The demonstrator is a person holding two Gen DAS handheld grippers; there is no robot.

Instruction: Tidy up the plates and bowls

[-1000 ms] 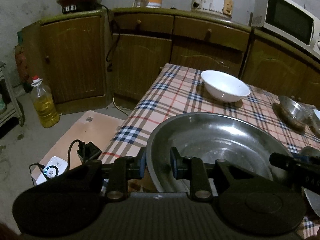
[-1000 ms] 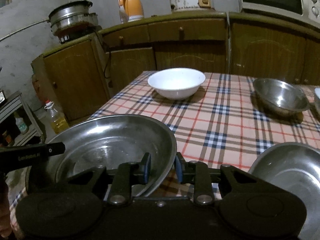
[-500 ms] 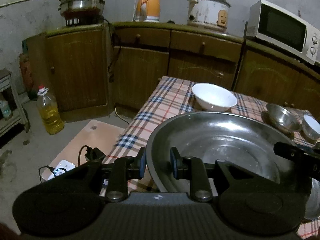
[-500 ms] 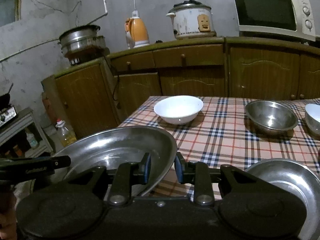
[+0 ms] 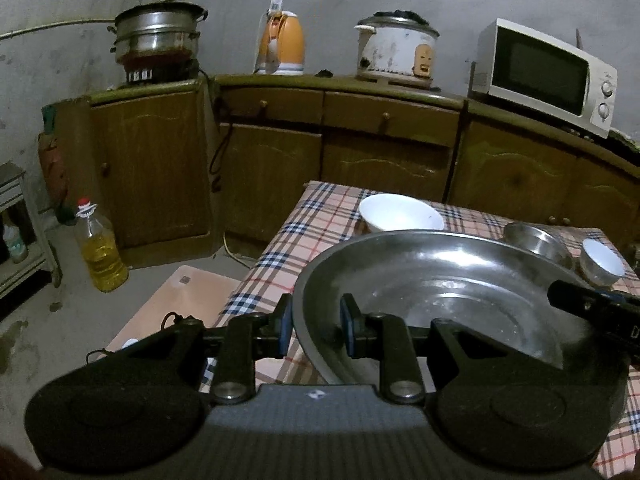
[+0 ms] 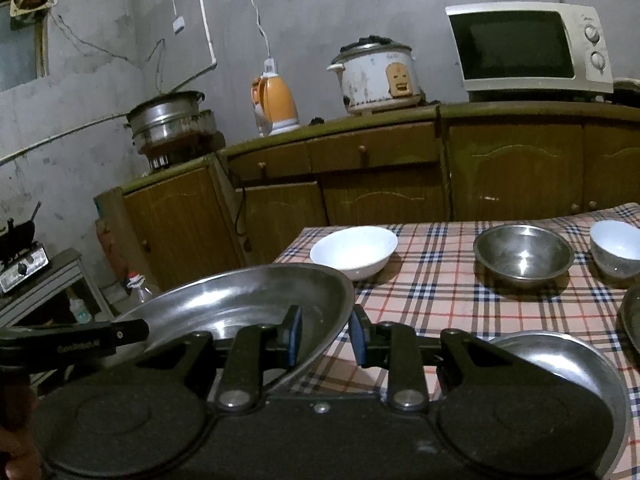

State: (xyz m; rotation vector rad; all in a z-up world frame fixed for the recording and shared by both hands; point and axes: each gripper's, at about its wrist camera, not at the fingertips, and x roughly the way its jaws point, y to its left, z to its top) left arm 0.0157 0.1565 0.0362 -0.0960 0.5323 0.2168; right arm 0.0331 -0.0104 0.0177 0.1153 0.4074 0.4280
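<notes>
Basically a two-handed carry of the big steel basin.

Left wrist view: left gripper (image 5: 315, 330) is clamped on the near-left rim of the steel basin (image 5: 452, 296), blue pads either side of the rim. Basin is tilted slightly and looks clear of the checked table (image 5: 320, 220), hanging over its left edge. Tip of the right gripper (image 5: 592, 312) shows at the basin's far-right rim. Behind the basin: white bowl (image 5: 400, 213) near the table's back-left corner, small steel bowl (image 5: 536, 240) and small white bowl (image 5: 602, 266) toward the back right. Oil bottle (image 5: 102, 250) stands on the floor by the cabinets.

Right wrist view: right gripper (image 6: 324, 334) is closed on the basin's (image 6: 240, 308) right rim; one pad inside, one outside. Left gripper's finger (image 6: 76, 338) reaches in at the opposite rim. On the table (image 6: 440, 304): white bowl (image 6: 354, 252) near the back-left corner, small steel bowl (image 6: 524, 254) mid-back, small white bowl (image 6: 618, 248) at the right edge, and a steel plate (image 6: 560, 360) near the front edge, just right of the gripper.

Step in hand, as I judge it: lifting and moving the basin to wherever it stacks. Destination not shown. Next move calls for both hands travelling together, keeping it level so the thin rim does not slip from the pads, then setting it down before either grip lets go.
</notes>
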